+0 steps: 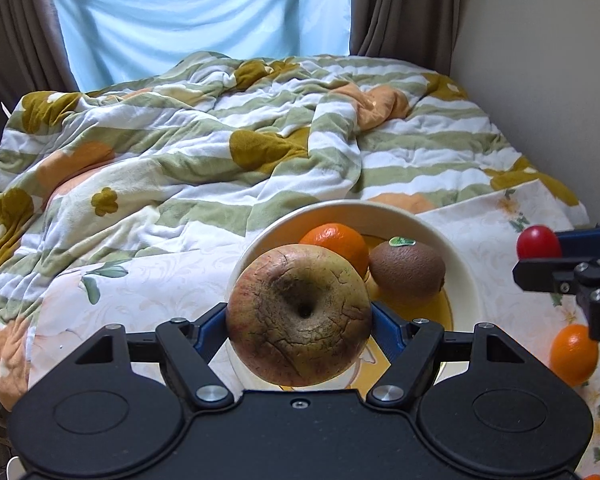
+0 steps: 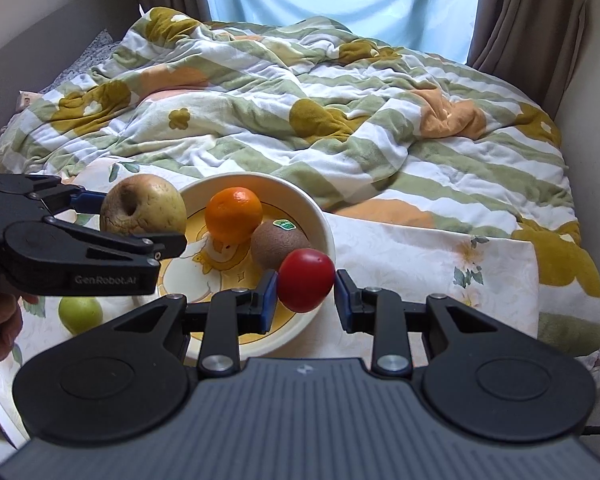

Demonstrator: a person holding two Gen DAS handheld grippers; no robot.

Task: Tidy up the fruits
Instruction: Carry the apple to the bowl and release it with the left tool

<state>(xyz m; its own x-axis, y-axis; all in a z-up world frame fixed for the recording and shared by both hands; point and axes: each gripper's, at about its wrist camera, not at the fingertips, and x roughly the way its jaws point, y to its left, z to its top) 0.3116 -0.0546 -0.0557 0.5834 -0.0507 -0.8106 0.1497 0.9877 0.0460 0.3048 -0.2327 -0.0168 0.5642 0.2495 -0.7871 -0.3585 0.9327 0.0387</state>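
Observation:
My left gripper (image 1: 299, 318) is shut on a wrinkled yellow-red apple (image 1: 299, 316) and holds it over the near rim of a white and yellow bowl (image 1: 466, 280). The bowl holds an orange (image 1: 336, 242) and a kiwi (image 1: 407, 272) with a green sticker. My right gripper (image 2: 306, 294) is shut on a red tomato (image 2: 306, 279), held at the bowl's (image 2: 324, 224) right rim. In the right wrist view the left gripper (image 2: 168, 220) holds the apple (image 2: 143, 210) over the bowl's left side. The right gripper (image 1: 540, 254) and tomato (image 1: 538, 241) also show in the left wrist view.
The bowl sits on a floral white sheet (image 2: 420, 256) on a bed. A rumpled green-striped blanket (image 2: 300, 100) lies behind. A loose orange (image 1: 574, 354) lies right of the bowl. A green fruit (image 2: 80, 314) lies left of it. Curtains and a wall stand beyond.

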